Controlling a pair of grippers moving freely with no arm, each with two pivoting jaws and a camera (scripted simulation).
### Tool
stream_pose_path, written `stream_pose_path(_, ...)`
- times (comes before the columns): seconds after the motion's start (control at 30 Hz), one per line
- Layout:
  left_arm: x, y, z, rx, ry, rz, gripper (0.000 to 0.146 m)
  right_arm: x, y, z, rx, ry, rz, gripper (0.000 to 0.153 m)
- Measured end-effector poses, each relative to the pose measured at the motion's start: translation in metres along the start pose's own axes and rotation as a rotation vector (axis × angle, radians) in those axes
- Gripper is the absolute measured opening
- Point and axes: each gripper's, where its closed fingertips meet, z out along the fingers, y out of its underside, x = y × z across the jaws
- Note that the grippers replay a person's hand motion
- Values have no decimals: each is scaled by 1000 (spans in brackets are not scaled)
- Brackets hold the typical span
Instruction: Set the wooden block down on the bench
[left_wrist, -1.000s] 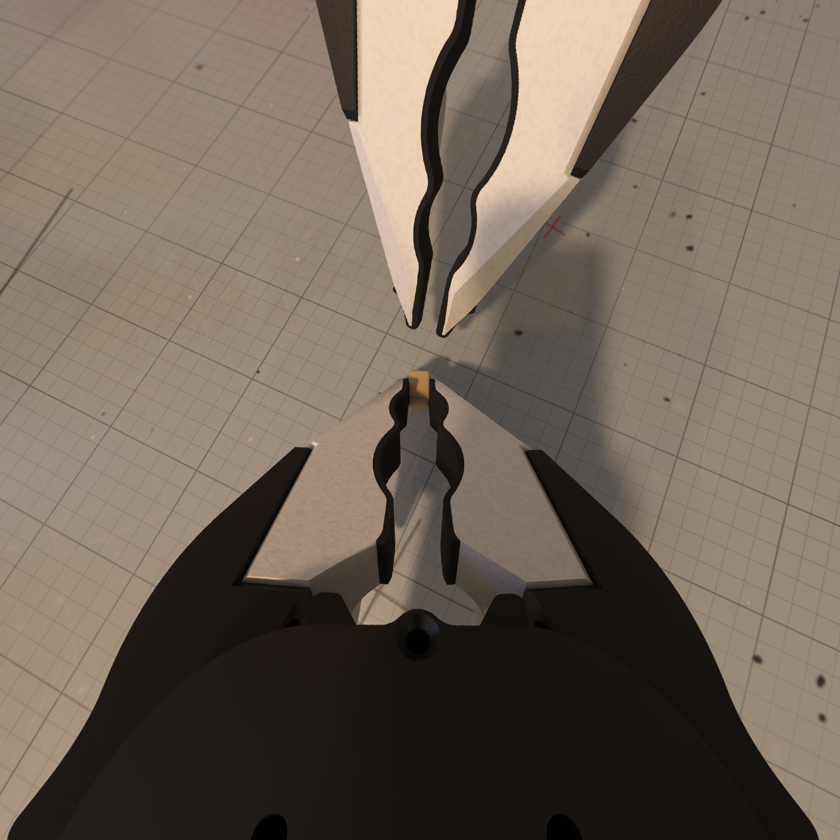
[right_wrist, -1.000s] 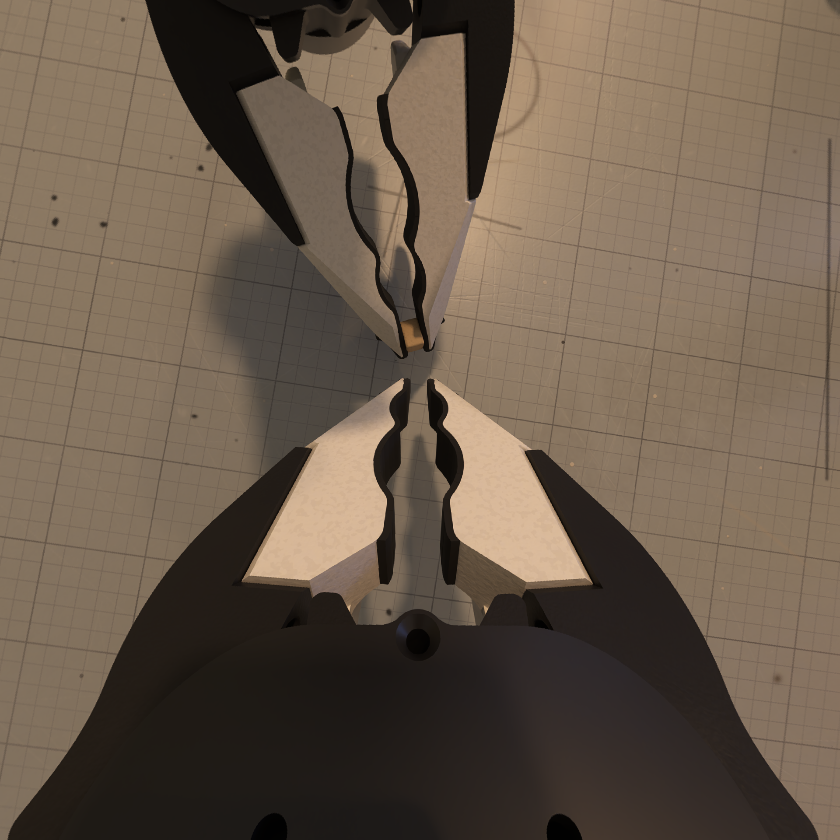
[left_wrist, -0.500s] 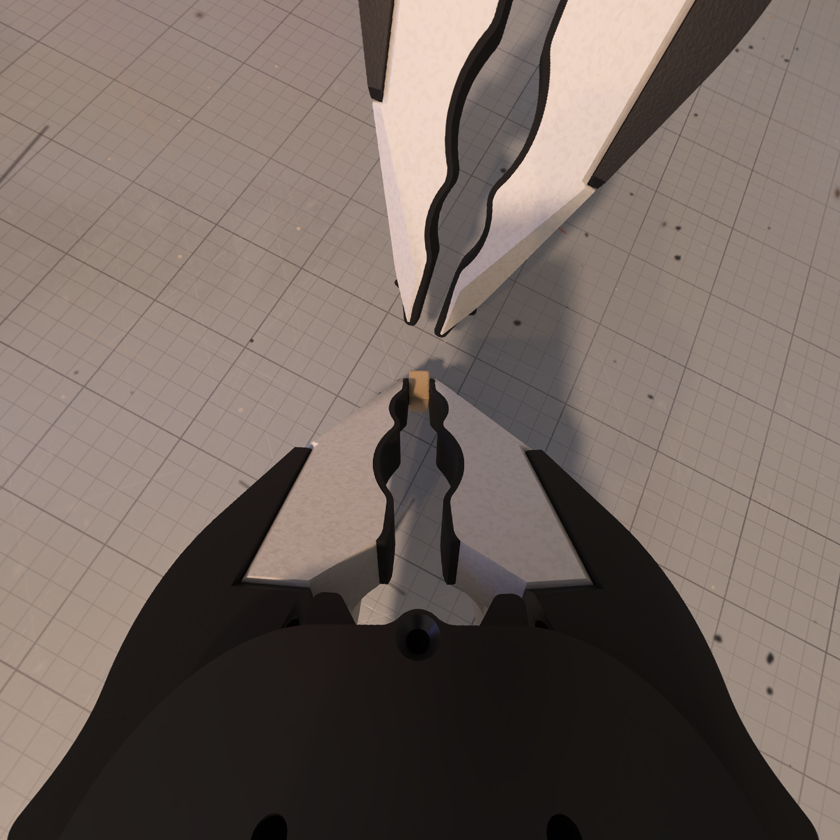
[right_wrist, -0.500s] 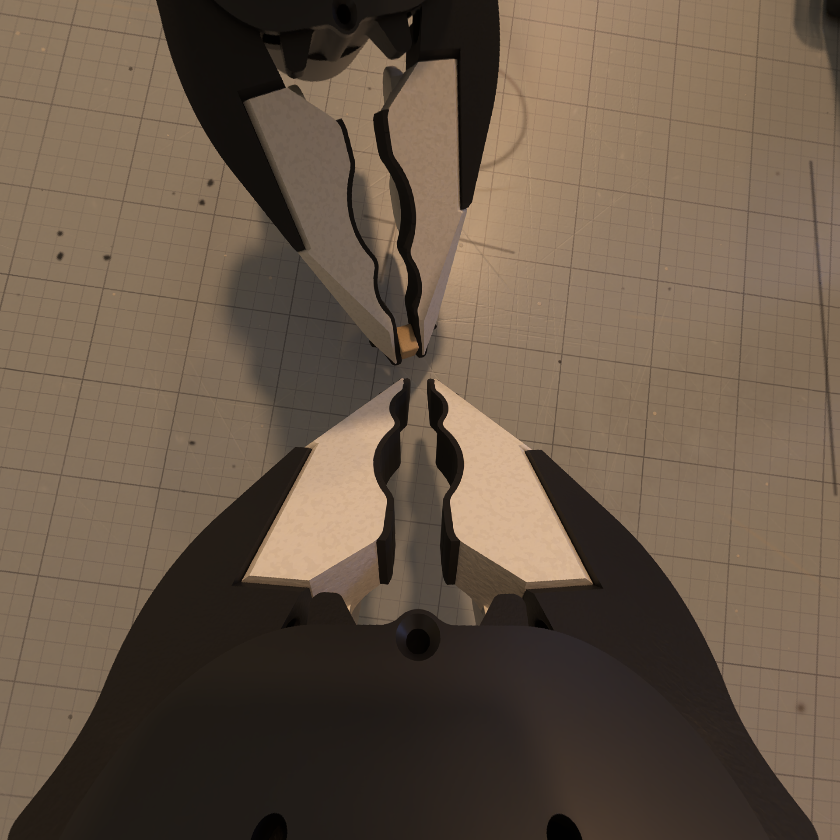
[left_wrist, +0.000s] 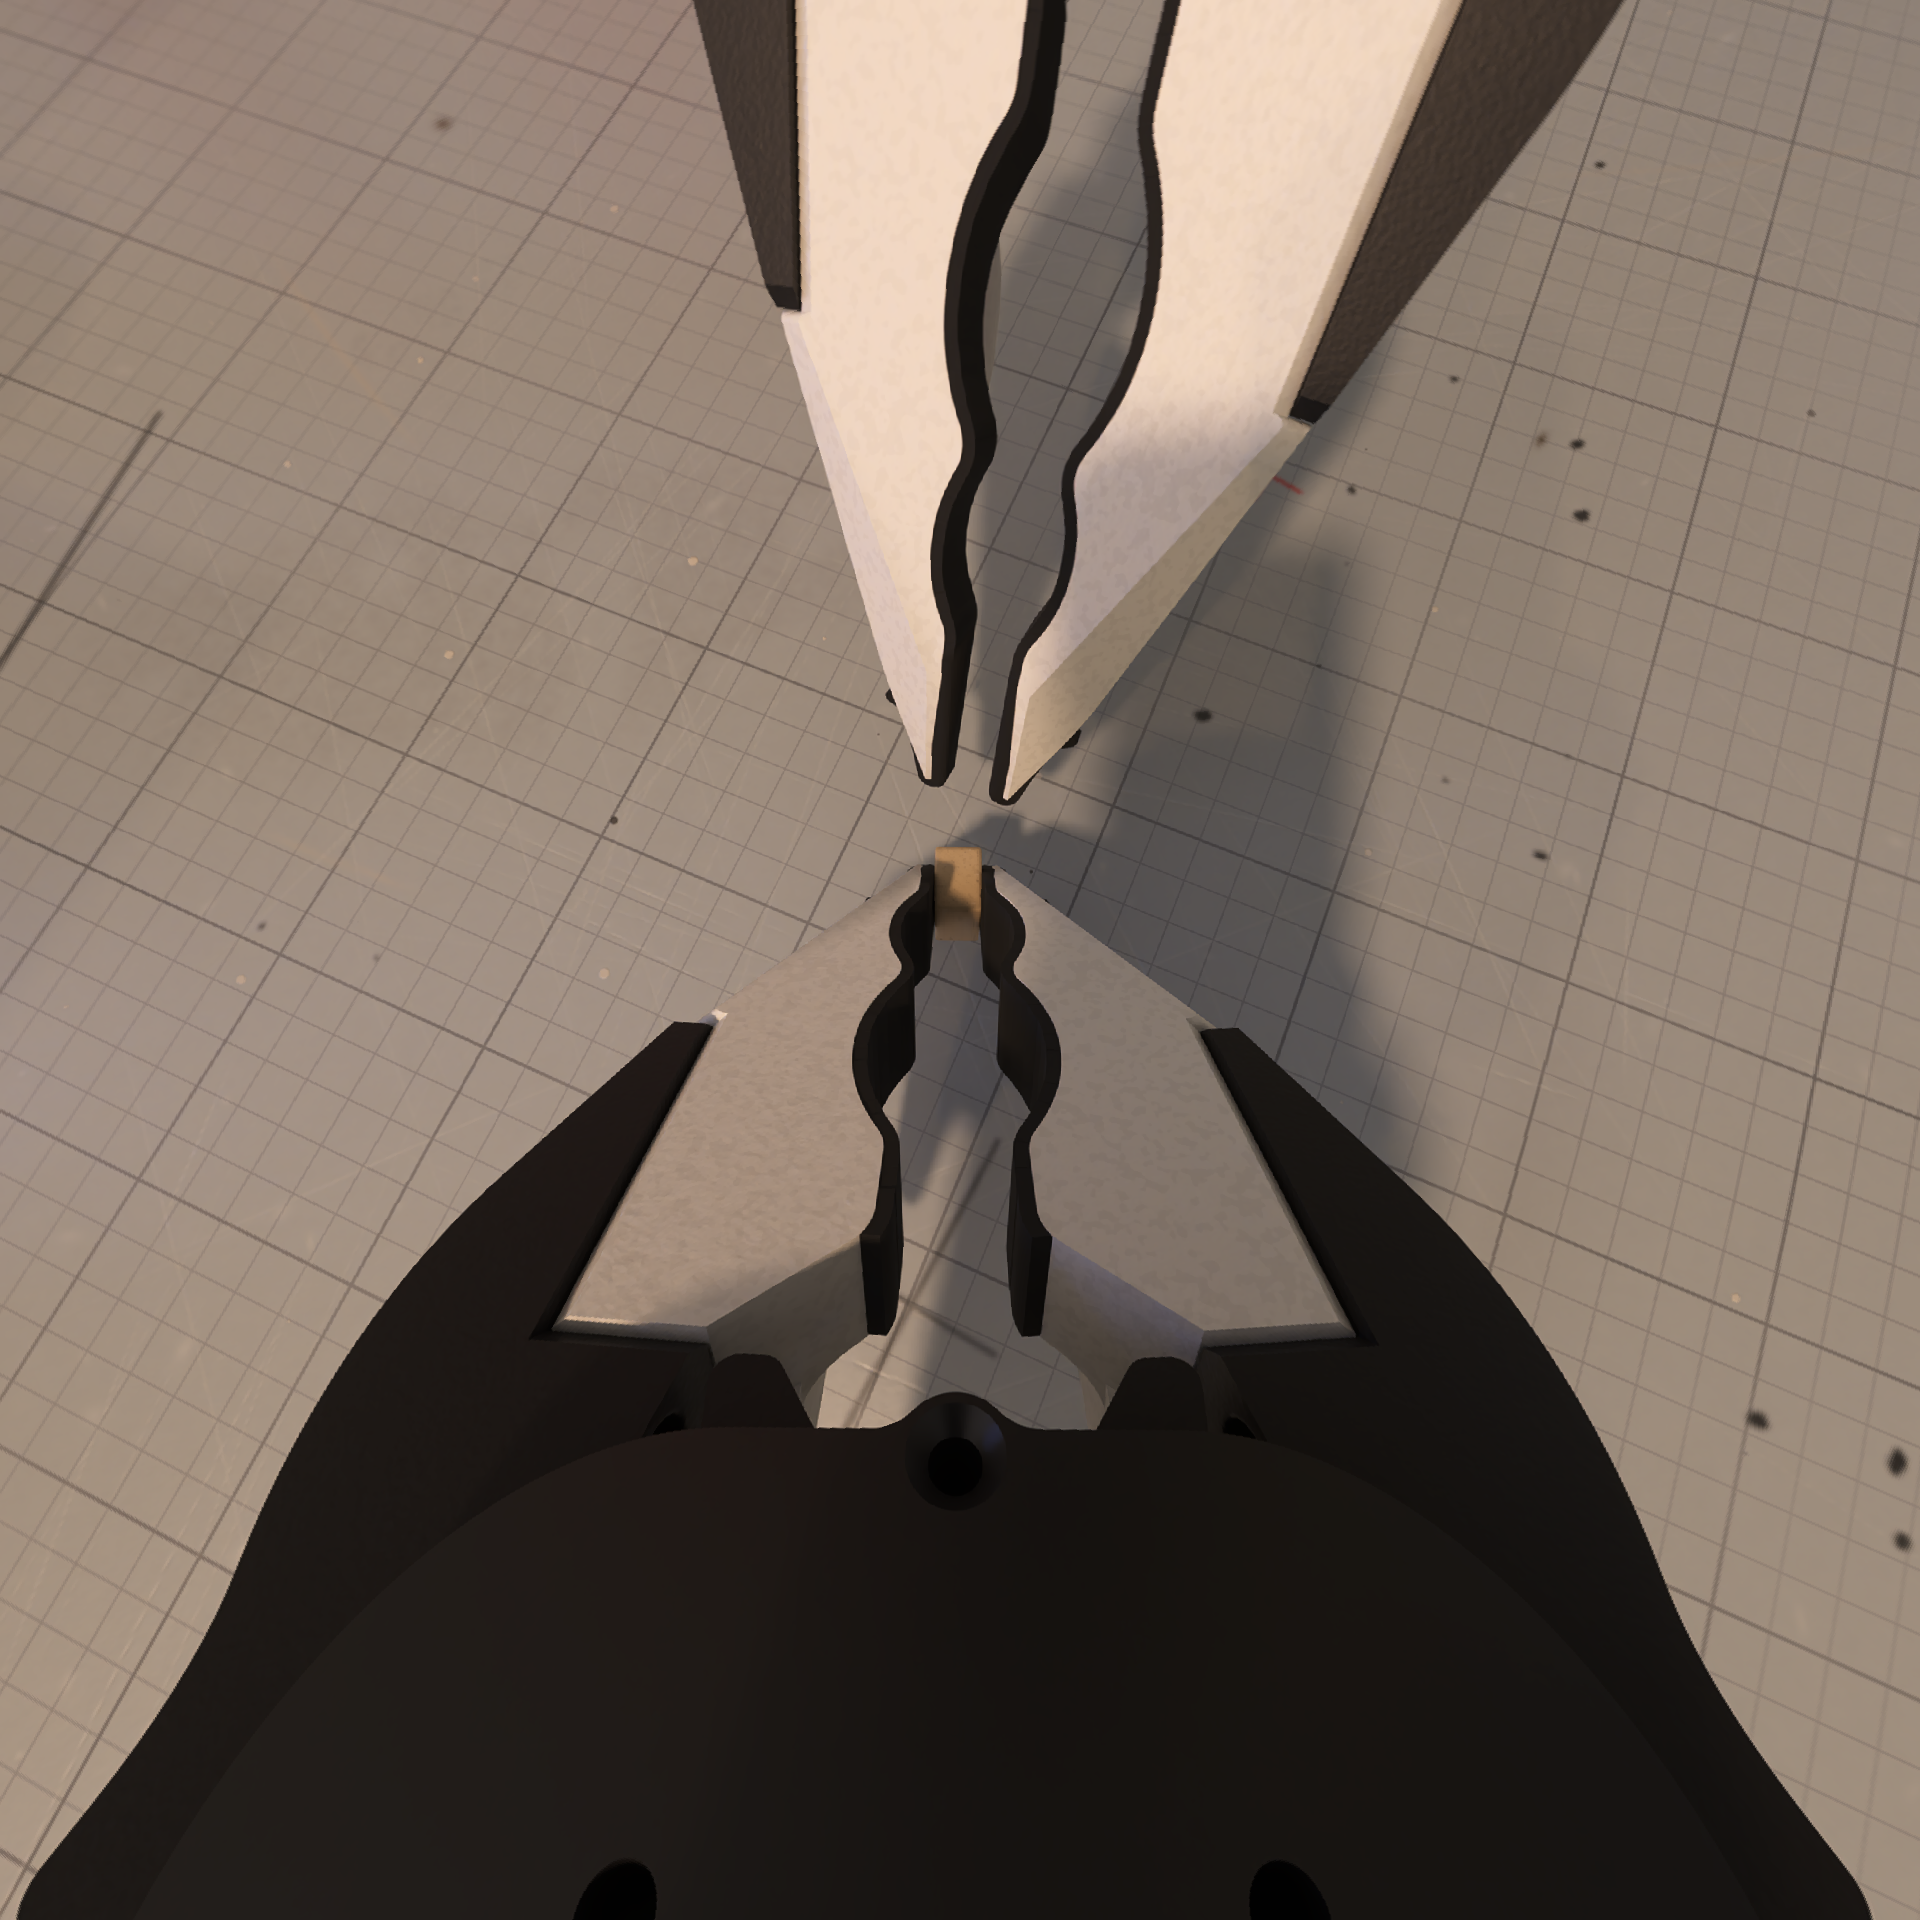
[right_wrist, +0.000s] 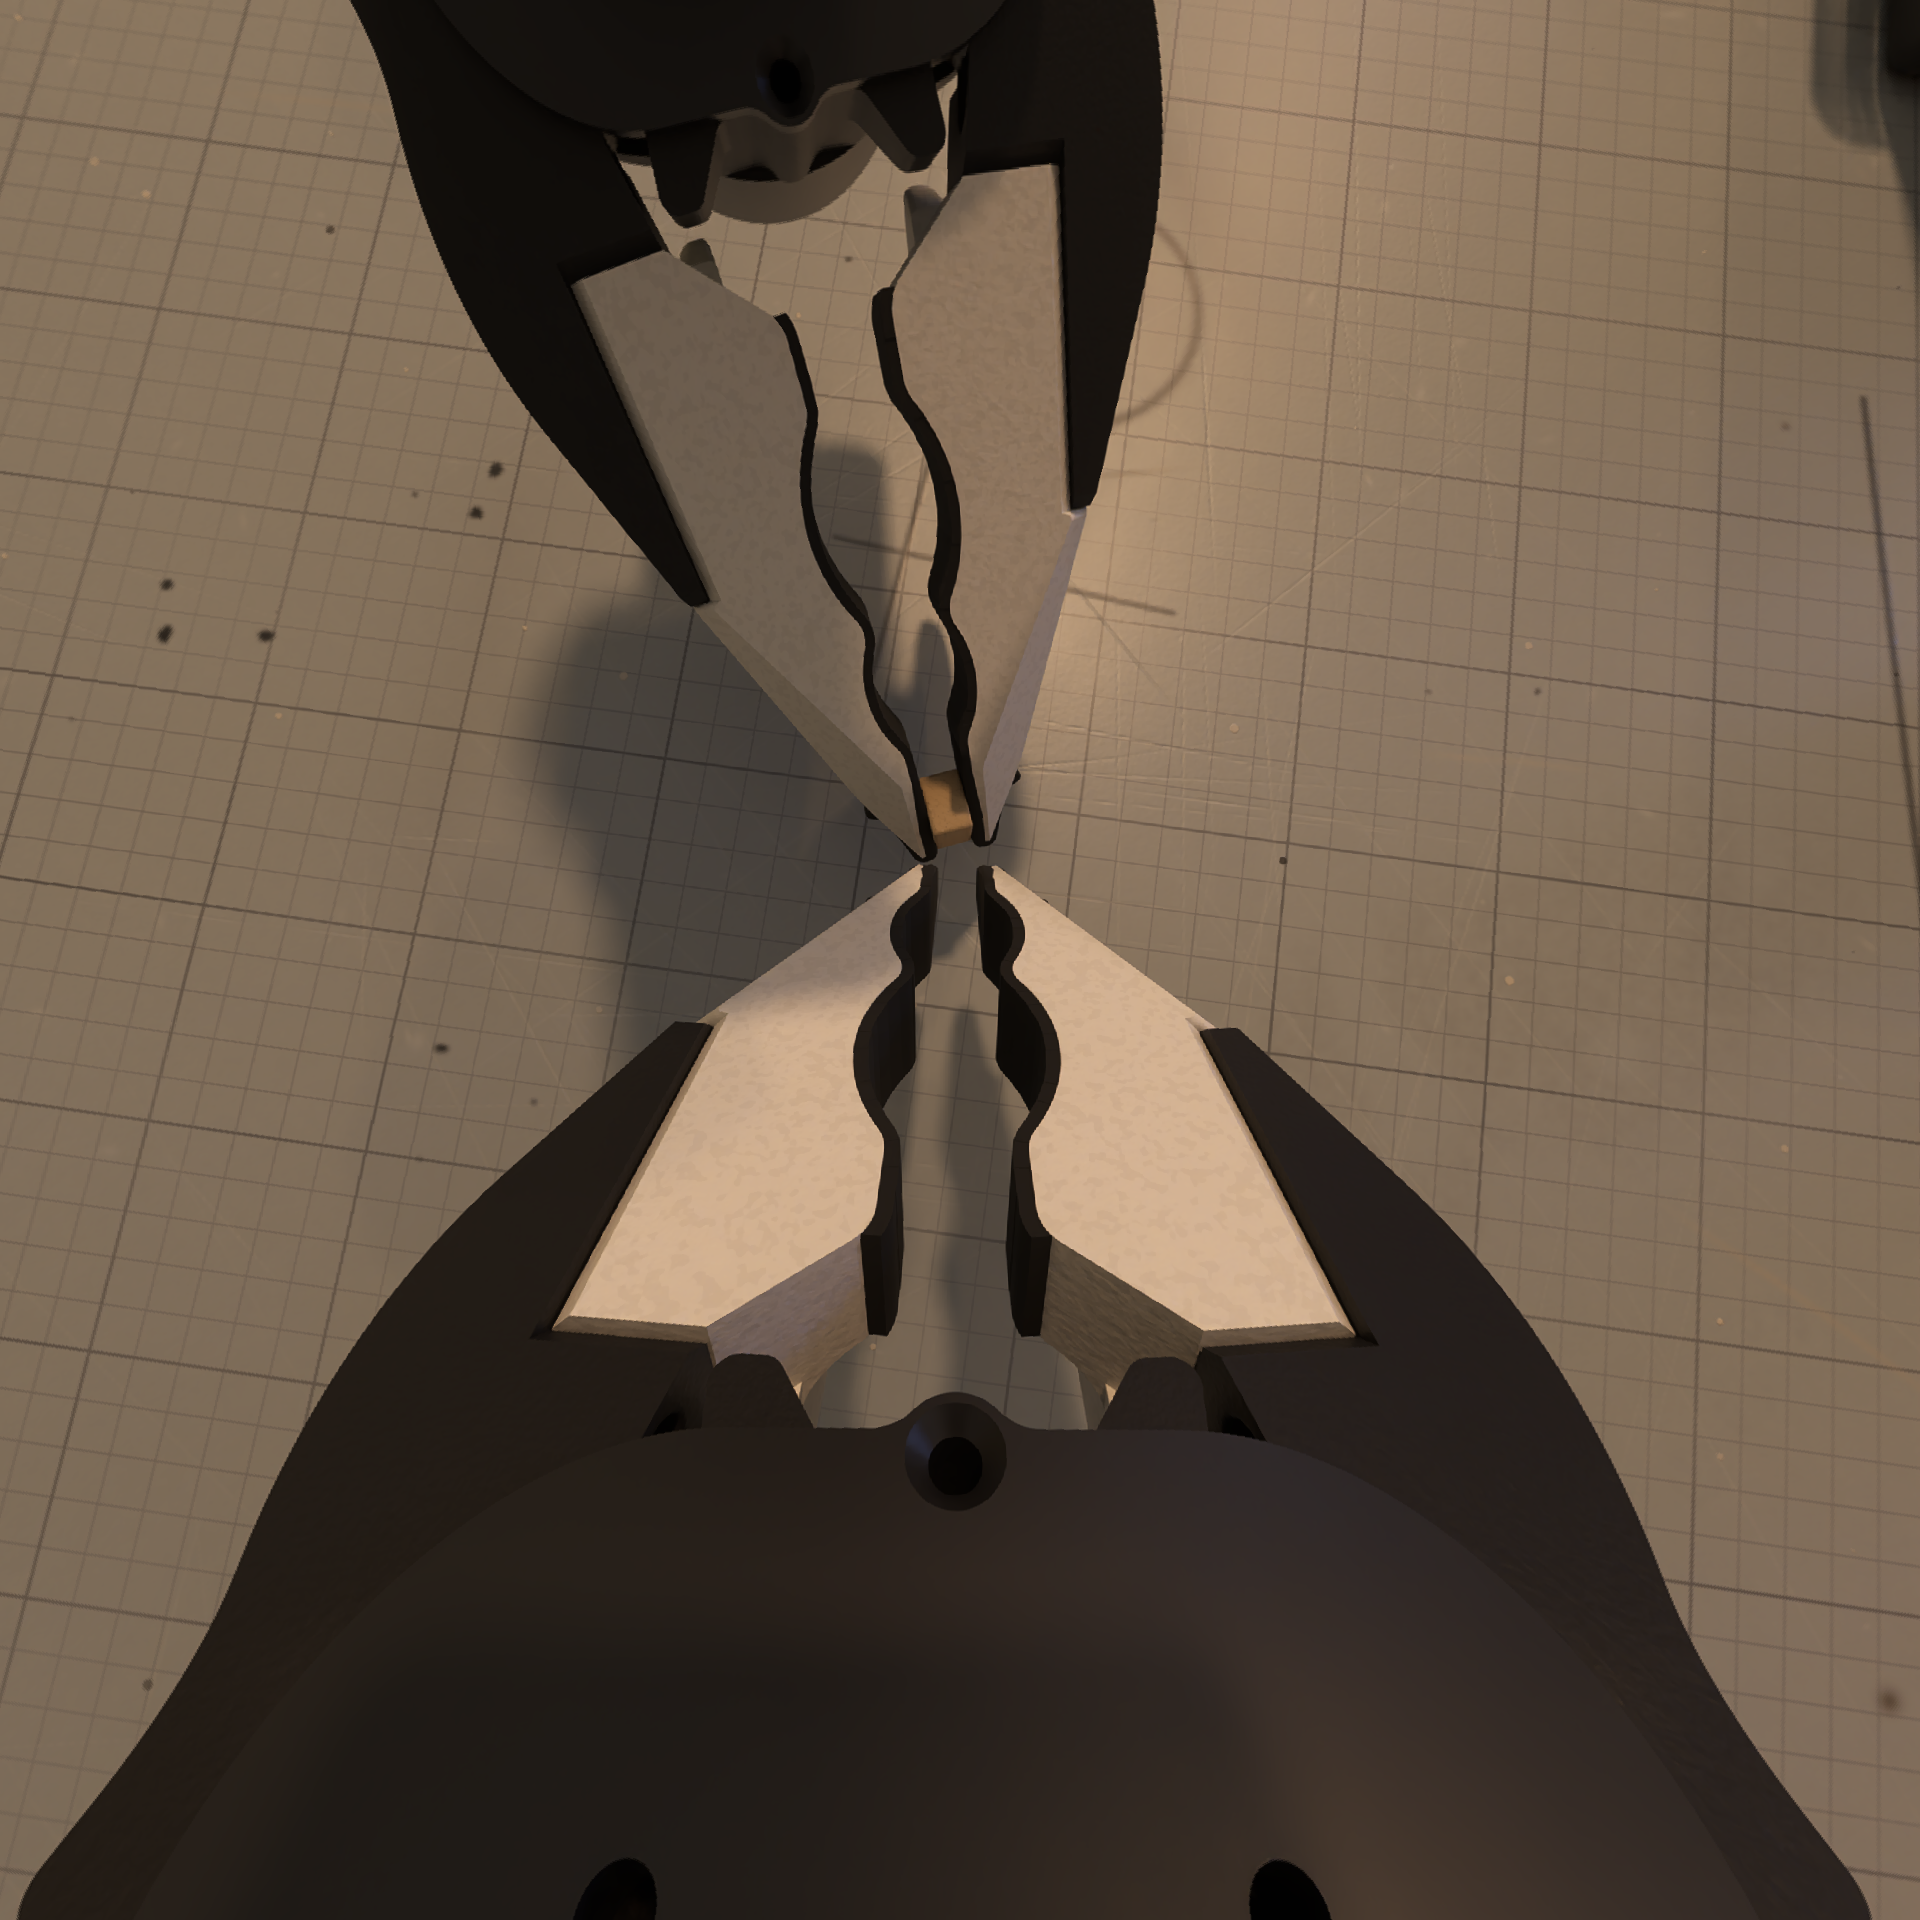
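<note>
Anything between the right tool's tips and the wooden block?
Nothing: in both wrist views only bare bench shows between the right tool and the wooden block held by the left tool.

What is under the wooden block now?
Under the wooden block, held in the left claw, only gridded bench and shadow show; the claw hides any gap beneath.

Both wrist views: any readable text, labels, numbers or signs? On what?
None. The bench mat bears only grid lines, dark specks and a small red mark with no characters. The wooden block and both hand-held grippers bear no writing.
</note>
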Motion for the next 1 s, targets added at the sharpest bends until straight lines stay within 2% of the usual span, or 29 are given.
stream_pose_path(0.33,0,0,3,-83,95,-132,8,6,2,-1,39,9,35,8)
stream_pose_path(0.57,1,-2,9,-140,96,-114,8,7,7,-3,57,26,66,8)
stream_pose_path(0.67,3,4,18,-212,87,-85,8,3,15,1,48,18,79,8)
stream_pose_path(0.8,4,2,19,-263,54,-25,8,2,17,-1,62,89,54,8)
stream_pose_path(0.9,5,1,19,-252,72,-67,8,2,20,0,172,18,169,7)
stream_pose_path(1.0,4,-1,12,-264,70,-39,9,3,28,0,215,13,228,8)
